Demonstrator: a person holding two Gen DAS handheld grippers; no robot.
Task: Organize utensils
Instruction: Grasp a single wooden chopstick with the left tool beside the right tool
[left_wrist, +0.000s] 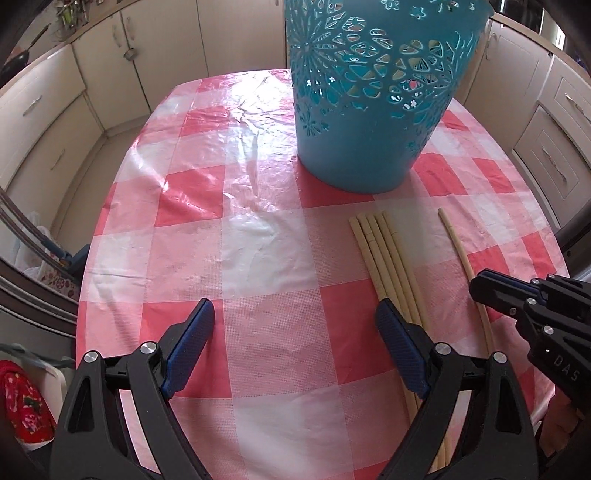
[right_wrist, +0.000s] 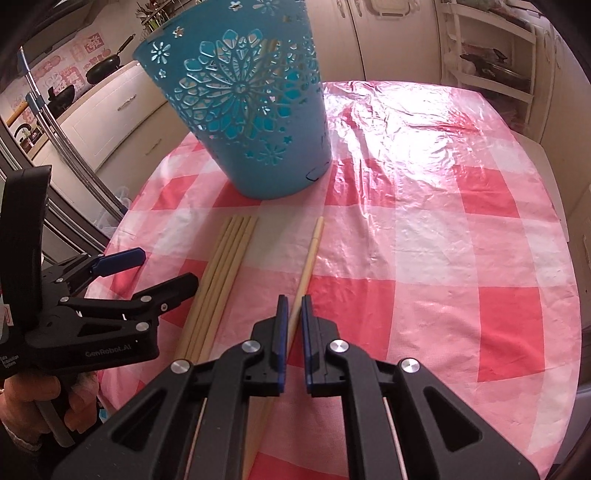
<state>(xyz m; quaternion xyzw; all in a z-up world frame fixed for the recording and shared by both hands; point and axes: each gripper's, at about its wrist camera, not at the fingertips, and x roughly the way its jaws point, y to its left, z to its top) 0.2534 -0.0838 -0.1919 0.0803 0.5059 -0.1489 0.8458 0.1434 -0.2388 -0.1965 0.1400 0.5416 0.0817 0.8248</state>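
Observation:
A teal cut-out basket (left_wrist: 373, 92) stands on the pink checked tablecloth (left_wrist: 258, 240); it also shows in the right wrist view (right_wrist: 255, 110), with chopsticks visible inside it. Several pale chopsticks (left_wrist: 388, 266) lie side by side in front of it (right_wrist: 218, 280). One single chopstick (left_wrist: 461, 254) lies apart to the right (right_wrist: 308, 262). My left gripper (left_wrist: 295, 332) is open and empty, just left of the bundle (right_wrist: 162, 269). My right gripper (right_wrist: 292, 317) has its jaws nearly closed around the single chopstick, which lies on the table; small gaps show on both sides. It also shows in the left wrist view (left_wrist: 480, 288).
Cream kitchen cabinets (left_wrist: 55, 122) surround the table. A white shelf rack (right_wrist: 491, 55) stands at the far right. Woks (right_wrist: 103, 66) sit on the counter at the left. A red flowered cloth (left_wrist: 22, 402) lies beside the table's left edge.

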